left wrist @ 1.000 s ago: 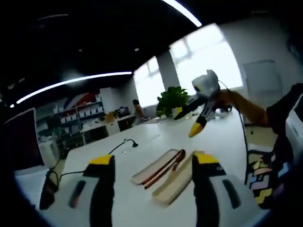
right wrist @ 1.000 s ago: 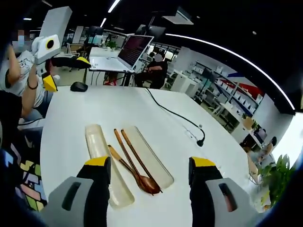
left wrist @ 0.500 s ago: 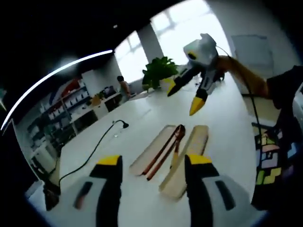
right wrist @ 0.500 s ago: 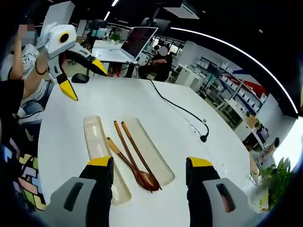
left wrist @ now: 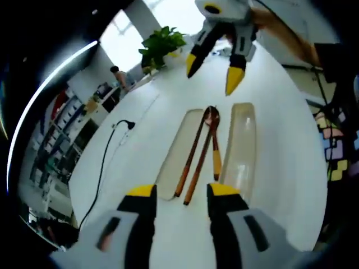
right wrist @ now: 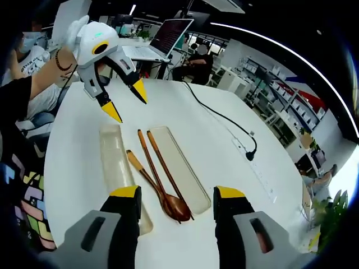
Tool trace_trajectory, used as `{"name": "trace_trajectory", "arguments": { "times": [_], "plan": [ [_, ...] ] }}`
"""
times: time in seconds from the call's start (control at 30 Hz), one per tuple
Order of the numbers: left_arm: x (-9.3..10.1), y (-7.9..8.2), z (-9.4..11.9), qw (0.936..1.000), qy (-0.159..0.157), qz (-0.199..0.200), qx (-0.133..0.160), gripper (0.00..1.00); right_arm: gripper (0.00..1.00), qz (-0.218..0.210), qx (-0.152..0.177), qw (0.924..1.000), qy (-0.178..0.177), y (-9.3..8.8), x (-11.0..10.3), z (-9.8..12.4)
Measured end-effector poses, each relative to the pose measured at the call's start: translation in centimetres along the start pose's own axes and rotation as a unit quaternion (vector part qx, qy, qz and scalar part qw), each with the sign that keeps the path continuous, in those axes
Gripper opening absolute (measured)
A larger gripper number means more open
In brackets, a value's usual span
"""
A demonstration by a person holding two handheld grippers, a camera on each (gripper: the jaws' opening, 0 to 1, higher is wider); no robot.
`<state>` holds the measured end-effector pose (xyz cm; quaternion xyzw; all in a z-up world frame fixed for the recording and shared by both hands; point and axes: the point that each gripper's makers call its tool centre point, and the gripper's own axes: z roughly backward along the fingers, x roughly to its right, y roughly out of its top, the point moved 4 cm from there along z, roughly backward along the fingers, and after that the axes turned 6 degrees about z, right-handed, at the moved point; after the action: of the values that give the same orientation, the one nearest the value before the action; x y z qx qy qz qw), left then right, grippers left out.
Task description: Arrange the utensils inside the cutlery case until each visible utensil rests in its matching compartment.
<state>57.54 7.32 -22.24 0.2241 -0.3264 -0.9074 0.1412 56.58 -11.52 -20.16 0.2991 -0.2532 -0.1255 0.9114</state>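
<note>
Between the two translucent case halves [right wrist: 178, 168] on the white surface [right wrist: 73, 140] lie a wooden spoon [right wrist: 152, 188] and chopsticks [right wrist: 160, 165], light, stiff and likely slippery, best pinched mid-shaft; both tools [left wrist: 180, 193] [right wrist: 175, 196] hover spread, empty.

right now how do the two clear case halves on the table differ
The wider case half lies on the power-cable side and has the ends of the two wooden chopsticks over it; the narrower case half lies on the person's side with nothing in it. The wooden spoon rests on the table between them, inside neither. Both are long, translucent, open and lie parallel on the white table.
</note>
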Motion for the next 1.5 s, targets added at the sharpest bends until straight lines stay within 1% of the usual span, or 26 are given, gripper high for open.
{"name": "trace_trajectory", "arguments": {
  "times": [0.03,0.1,0.13,0.17,0.23,0.3,0.33,0.47,0.6,0.7,0.83,0.9,1.03,1.13,1.23,1.27,1.3,1.33,1.43,1.47,1.5],
  "plan": [
    [0.0,0.0,-0.4,0.9999,-0.011,0.003,-0.006,0.32,0.51,0.000,-0.003,1.0000,0.005,-0.2,0.0,-0.1],
    [-0.4,0.2,-1.1,0.9998,-0.019,0.008,-0.004,0.27,0.49,-0.005,-0.004,0.9999,0.012,-0.5,-0.1,-0.4],
    [-0.3,0.2,-1.4,0.9996,-0.027,0.007,-0.006,0.26,0.48,-0.007,-0.004,0.9998,0.017,-0.7,-0.2,-0.5],
    [-0.3,0.1,-1.7,0.9992,-0.036,0.002,-0.016,0.26,0.47,-0.007,-0.006,0.9997,0.024,-0.9,-0.4,-0.7],
    [-0.4,0.0,-2.1,0.9988,-0.039,-0.002,-0.028,0.26,0.45,-0.008,-0.011,0.9994,0.030,-1.1,-0.5,-0.9],
    [-0.5,-0.1,-2.6,0.9982,-0.042,-0.016,-0.039,0.26,0.42,0.005,-0.024,0.9988,0.043,-1.5,-0.6,-1.3],
    [-0.4,-0.1,-2.8,0.9977,-0.048,-0.022,-0.042,0.25,0.41,0.007,-0.027,0.9985,0.047,-1.6,-0.7,-1.4],
    [-0.1,-0.1,-3.5,0.9954,-0.069,-0.026,-0.060,0.24,0.37,0.009,-0.041,0.9971,0.064,-1.8,-0.5,-2.2],
    [0.1,-0.4,-4.0,0.9932,-0.076,-0.043,-0.077,0.24,0.31,0.015,-0.055,0.9947,0.086,-2.6,-0.6,-2.8],
    [0.4,-0.8,-4.5,0.9906,-0.088,-0.050,-0.092,0.24,0.31,0.009,-0.062,0.9936,0.094,-3.0,-0.4,-3.1],
    [0.3,-1.1,-5.0,0.9898,-0.090,-0.046,-0.100,0.23,0.29,0.009,-0.066,0.9924,0.103,-3.3,-0.3,-3.4],
    [0.2,-1.1,-5.2,0.9900,-0.093,-0.033,-0.101,0.23,0.29,0.011,-0.072,0.9916,0.107,-3.5,-0.3,-3.5],
    [0.2,-1.0,-5.3,0.9884,-0.106,-0.027,-0.105,0.21,0.28,0.031,-0.069,0.9895,0.123,-3.5,-0.7,-3.6],
    [0.3,-1.0,-5.3,0.9882,-0.108,-0.021,-0.107,0.19,0.26,0.036,-0.082,0.9868,0.135,-3.7,-0.9,-3.9],
    [0.6,-1.3,-5.5,0.9850,-0.120,-0.027,-0.122,0.19,0.24,0.035,-0.085,0.9856,0.142,-3.6,-1.0,-4.0],
    [0.6,-1.3,-5.4,0.9845,-0.124,-0.025,-0.121,0.19,0.24,0.026,-0.076,0.9859,0.147,-3.4,-1.1,-4.0],
    [0.7,-1.1,-5.4,0.9845,-0.131,-0.020,-0.115,0.19,0.24,0.022,-0.065,0.9854,0.156,-3.1,-1.3,-4.0],
    [0.6,-1.0,-5.4,0.9846,-0.133,-0.020,-0.112,0.18,0.24,0.022,-0.068,0.9846,0.159,-3.1,-1.3,-3.9],
    [0.5,-1.2,-5.6,0.9829,-0.130,-0.024,-0.128,0.17,0.23,0.030,-0.079,0.9844,0.154,-3.2,-1.2,-3.8],
    [0.6,-1.2,-5.7,0.9822,-0.132,-0.025,-0.131,0.16,0.22,0.030,-0.082,0.9837,0.157,-3.1,-1.2,-3.9],
    [0.6,-1.2,-5.7,0.9818,-0.134,-0.025,-0.132,0.16,0.21,0.027,-0.093,0.9813,0.166,-3.4,-1.4,-4.0]
  ]
}}
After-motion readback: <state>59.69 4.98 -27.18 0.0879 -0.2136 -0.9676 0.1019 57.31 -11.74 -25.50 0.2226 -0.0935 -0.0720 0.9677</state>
